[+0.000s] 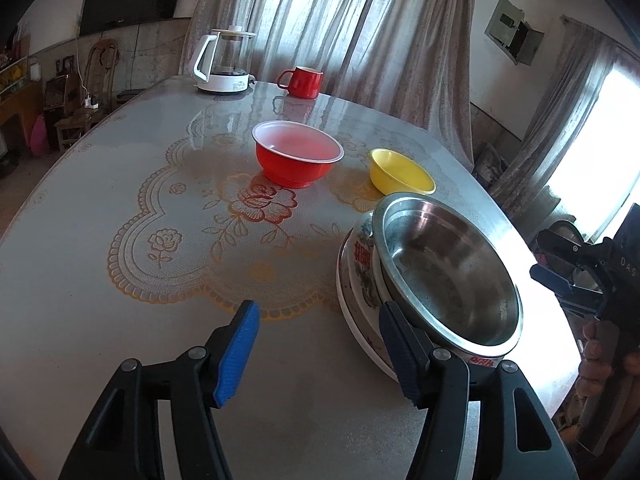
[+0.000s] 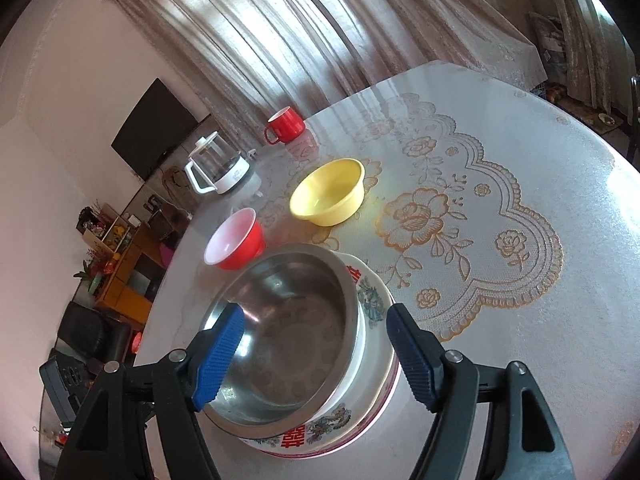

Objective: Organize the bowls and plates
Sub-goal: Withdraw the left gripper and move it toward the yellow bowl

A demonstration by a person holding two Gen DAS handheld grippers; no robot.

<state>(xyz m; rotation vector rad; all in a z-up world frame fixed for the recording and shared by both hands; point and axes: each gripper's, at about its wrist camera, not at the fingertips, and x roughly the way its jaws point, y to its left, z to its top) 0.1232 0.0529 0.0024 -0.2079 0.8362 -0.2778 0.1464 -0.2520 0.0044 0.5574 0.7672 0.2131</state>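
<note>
A steel bowl (image 1: 448, 268) sits nested in a white patterned enamel bowl (image 1: 356, 264), which rests on a white plate (image 1: 360, 328) near the table's right edge. The stack also shows in the right wrist view: steel bowl (image 2: 288, 336), patterned bowl (image 2: 372, 300). A red bowl (image 1: 298, 156) (image 2: 236, 240) and a yellow bowl (image 1: 400, 172) (image 2: 328, 192) stand apart on the table beyond it. My left gripper (image 1: 320, 344) is open and empty, just left of the stack. My right gripper (image 2: 316, 356) is open, its jaws either side of the stack, touching nothing that I can see.
A red mug (image 1: 302, 80) (image 2: 285, 124) and a glass kettle on a white base (image 1: 226, 62) (image 2: 220, 168) stand at the table's far edge. The table (image 1: 120, 200) has a lace-pattern cover. Curtains hang behind it. The right gripper body (image 1: 580, 276) shows beyond the table's right edge.
</note>
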